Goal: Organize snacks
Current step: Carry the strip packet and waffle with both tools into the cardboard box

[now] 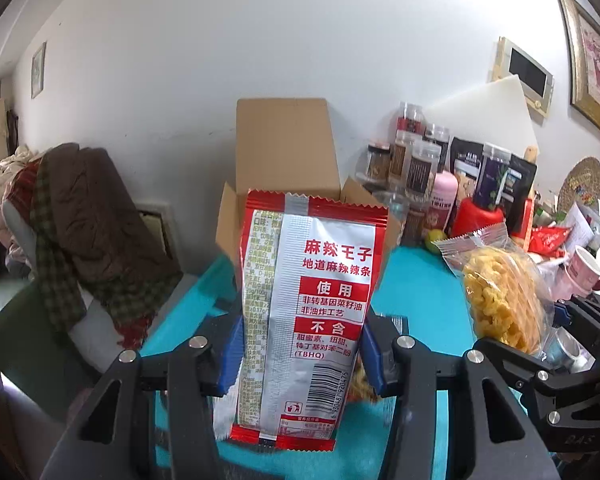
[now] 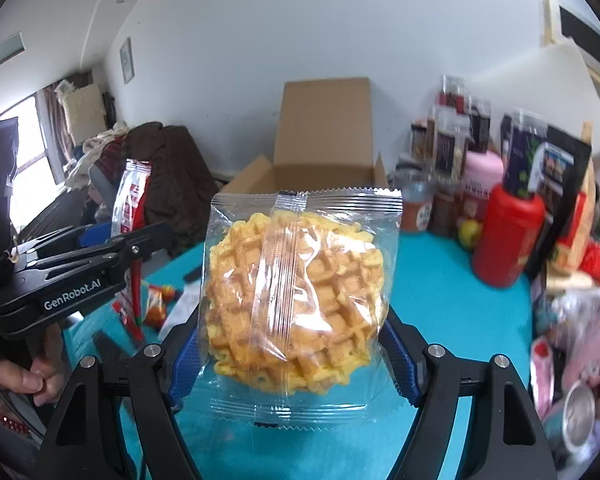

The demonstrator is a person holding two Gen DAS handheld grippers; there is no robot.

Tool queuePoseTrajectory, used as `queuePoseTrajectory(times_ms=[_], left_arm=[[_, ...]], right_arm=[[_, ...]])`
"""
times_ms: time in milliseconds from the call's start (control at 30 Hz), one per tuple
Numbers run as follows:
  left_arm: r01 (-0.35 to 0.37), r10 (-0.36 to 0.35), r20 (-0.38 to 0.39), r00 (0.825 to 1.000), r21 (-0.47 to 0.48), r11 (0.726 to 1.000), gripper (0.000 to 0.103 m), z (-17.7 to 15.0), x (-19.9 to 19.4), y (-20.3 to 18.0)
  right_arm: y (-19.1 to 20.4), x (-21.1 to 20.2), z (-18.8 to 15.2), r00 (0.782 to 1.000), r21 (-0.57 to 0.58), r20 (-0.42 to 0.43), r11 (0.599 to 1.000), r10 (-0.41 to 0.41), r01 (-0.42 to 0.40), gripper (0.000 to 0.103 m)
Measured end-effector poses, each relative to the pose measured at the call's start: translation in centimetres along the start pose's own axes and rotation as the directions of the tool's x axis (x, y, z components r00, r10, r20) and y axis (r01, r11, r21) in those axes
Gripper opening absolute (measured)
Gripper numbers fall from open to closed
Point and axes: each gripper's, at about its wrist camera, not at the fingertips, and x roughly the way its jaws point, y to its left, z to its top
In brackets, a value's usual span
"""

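Note:
My left gripper (image 1: 300, 346) is shut on a red and silver spicy-strip snack packet (image 1: 308, 300), held upright above the teal table (image 1: 420, 320). My right gripper (image 2: 294, 354) is shut on a clear-wrapped yellow waffle (image 2: 296, 296), also held upright. An open cardboard box (image 1: 284, 152) stands behind both, against the wall; it also shows in the right wrist view (image 2: 324, 136). In the left wrist view the waffle (image 1: 500, 300) is to the right. In the right wrist view the red packet (image 2: 130, 208) and left gripper (image 2: 112, 236) are to the left.
Jars, bottles and dark pouches (image 1: 440, 168) crowd the table's back right, with a red bottle (image 2: 508, 236) and a pink mug (image 1: 584, 272). Small wrapped snacks (image 2: 158, 304) lie on the table at left. A chair piled with clothes (image 1: 80, 220) stands left of the table.

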Motion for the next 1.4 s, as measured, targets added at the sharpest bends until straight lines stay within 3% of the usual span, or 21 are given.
queuePoseTrajectory(times_ms=[200,833,1067,1400], left_arm=[[0.036,-0.036,0.023,0.999,-0.011,0.999,0.049,2.8,2.2,0.2],[-0.01,0.011,0.098,0.995,-0.014,1.0,0.049,11.8,12.4,1.9],[-0.051,0.054,0.076,0.996,-0.032,0.998,0.049,13.1,15.9,2.5],[-0.102,0.102,-0.021,0.995,-0.026,0.994,0.049,12.2,21.6,4.0]], right_arm=[[-0.3,1.1,3.3,0.999,-0.019,0.046,1.0,0.02,-0.019,0.078],[-3.8,9.7,12.2,0.991,-0.05,0.131,0.999,0.012,-0.005,0.078],[-5.0,13.1,14.7,0.99,-0.039,0.14,0.999,0.009,-0.004,0.078],[-6.2,19.1,15.8,0.996,-0.012,0.085,1.0,-0.002,0.003,0.078]])
